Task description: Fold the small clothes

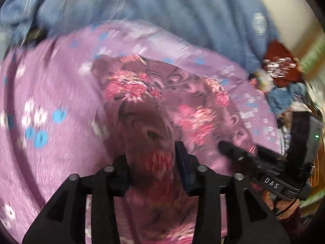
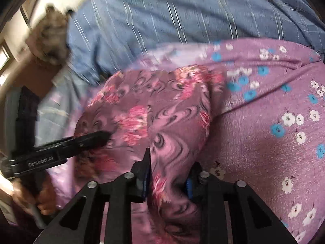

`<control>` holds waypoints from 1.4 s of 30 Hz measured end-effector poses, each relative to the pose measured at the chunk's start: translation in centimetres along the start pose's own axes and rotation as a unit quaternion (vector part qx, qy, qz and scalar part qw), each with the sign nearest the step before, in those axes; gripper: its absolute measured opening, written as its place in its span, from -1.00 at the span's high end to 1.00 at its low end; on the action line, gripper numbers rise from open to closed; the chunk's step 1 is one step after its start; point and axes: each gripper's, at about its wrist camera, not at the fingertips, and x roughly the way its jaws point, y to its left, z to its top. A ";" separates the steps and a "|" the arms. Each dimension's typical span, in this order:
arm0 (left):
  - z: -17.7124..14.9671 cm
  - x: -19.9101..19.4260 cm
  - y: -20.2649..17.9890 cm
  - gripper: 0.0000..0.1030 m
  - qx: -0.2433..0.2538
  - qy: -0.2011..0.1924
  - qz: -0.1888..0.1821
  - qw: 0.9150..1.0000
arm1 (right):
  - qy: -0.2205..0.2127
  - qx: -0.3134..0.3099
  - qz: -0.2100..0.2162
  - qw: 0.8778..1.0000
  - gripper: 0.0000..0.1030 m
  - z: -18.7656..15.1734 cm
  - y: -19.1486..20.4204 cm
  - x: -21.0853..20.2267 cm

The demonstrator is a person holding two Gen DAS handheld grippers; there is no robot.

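A mauve garment [image 1: 142, 93] with pink flowers and dark swirls lies bunched on a purple flowered bedsheet [image 1: 50, 81]. My left gripper [image 1: 154, 164] is shut on a thick fold of it at the near edge, the cloth filling the gap between its jaws. One dark finger [image 1: 229, 149] of my right gripper reaches onto the garment from the right. In the right wrist view my right gripper [image 2: 168, 177] is shut on another bunched fold of the garment [image 2: 162, 105]. The left gripper's finger [image 2: 97, 137] lies across the cloth at the left. Both views are motion-blurred.
A blue striped blanket [image 2: 182, 10] is heaped behind the purple sheet [image 2: 264, 111]. A pile with a red-brown item [image 1: 282, 59] and a blue item [image 1: 284, 97] sits at the right. A fuzzy grey-brown object [image 2: 52, 36] lies far left. A hand [image 2: 44, 199] holds the left gripper's handle.
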 end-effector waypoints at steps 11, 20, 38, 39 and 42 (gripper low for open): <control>-0.4 -0.8 -1.0 -0.37 0.060 -0.078 0.148 0.984 | -0.019 -0.096 -0.125 0.987 0.14 -0.5 3.4 -1.2; -4.2 -10.0 -2.5 -0.36 0.026 -0.142 0.140 0.979 | -0.100 -0.147 -0.170 0.969 0.10 -0.2 8.0 -8.7; -12.3 -27.4 -9.6 -0.65 0.081 -0.321 0.174 0.927 | -0.239 -0.162 -0.172 0.942 -0.12 -4.3 17.0 -24.4; -12.6 -27.6 -9.7 -0.65 0.082 -0.322 0.174 0.927 | -0.240 -0.161 -0.172 0.942 -0.12 -4.5 17.1 -24.5; -12.9 -27.7 -10.0 -0.65 0.085 -0.321 0.172 0.927 | -0.235 -0.156 -0.175 0.943 -0.12 -4.7 16.9 -24.5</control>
